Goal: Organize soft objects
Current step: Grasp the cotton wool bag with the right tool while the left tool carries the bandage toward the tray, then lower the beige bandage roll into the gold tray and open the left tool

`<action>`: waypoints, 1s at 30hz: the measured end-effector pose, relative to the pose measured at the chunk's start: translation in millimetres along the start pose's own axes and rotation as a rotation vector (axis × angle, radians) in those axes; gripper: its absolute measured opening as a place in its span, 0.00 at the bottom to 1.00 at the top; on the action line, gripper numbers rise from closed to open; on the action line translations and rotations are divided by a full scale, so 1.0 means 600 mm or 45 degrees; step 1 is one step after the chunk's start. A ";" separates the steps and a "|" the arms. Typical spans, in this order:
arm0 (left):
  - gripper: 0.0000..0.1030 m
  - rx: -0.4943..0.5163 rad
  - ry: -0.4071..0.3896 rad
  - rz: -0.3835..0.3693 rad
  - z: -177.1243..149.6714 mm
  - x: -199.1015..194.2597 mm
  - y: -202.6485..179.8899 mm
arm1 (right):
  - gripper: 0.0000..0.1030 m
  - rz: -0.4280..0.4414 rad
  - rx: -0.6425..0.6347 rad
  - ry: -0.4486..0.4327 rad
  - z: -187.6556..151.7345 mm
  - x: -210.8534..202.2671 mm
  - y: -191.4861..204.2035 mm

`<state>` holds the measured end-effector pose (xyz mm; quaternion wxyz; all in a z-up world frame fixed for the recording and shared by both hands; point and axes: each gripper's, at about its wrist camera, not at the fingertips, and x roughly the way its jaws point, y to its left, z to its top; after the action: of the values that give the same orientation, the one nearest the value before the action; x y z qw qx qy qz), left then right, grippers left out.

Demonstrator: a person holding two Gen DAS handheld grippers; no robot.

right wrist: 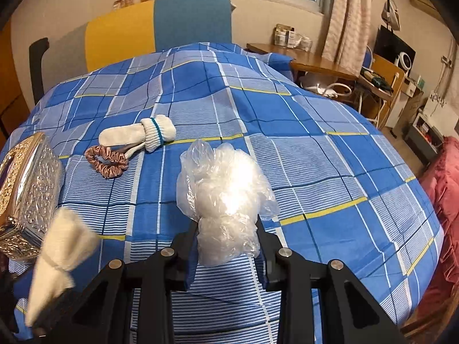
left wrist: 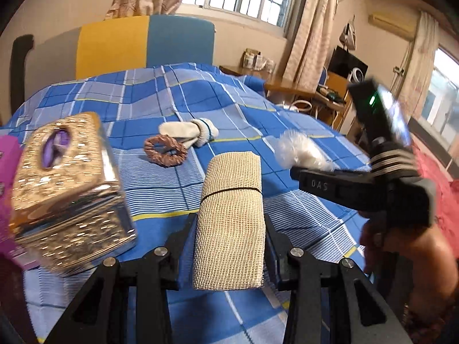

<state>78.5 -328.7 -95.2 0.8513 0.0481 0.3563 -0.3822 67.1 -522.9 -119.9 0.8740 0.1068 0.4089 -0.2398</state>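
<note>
Two grippers are both loaded above the plaid-covered bed (right wrist: 330,149). Left gripper (left wrist: 229,229) is clamping a rolled beige mesh cloth (left wrist: 229,215); right gripper (right wrist: 228,229) is pinching a crumpled clear plastic bag (right wrist: 226,189). A white sock bundle (right wrist: 137,136) and pink scrunchie (right wrist: 107,160) are lying mid-bed, and an ornate metal box (left wrist: 68,192) is sitting near the left edge. Risk: the slick bag is looking liable to slide out, since little of it is sitting between the jaws.

Beige mesh roll (left wrist: 229,223) held lengthwise, crumpled clear plastic bag (right wrist: 226,197) held, white glove (right wrist: 143,136) and pink scrunchie (right wrist: 107,161) lying touching on bed
</note>
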 end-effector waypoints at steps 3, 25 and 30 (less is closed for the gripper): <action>0.41 -0.019 -0.014 0.005 -0.003 -0.036 0.014 | 0.31 0.012 0.048 0.027 -0.003 0.006 -0.012; 0.41 -0.332 -0.256 0.350 -0.028 -0.341 0.316 | 0.31 -0.081 0.091 0.054 -0.014 0.012 -0.034; 0.41 -0.447 -0.182 0.461 -0.076 -0.351 0.406 | 0.31 -0.096 0.100 0.062 -0.015 0.014 -0.038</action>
<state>123.9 -11.5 -40.0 0.9242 -0.0645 0.3416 -0.1582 54.1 -542.1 -131.7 0.8493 0.1313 0.4241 -0.2857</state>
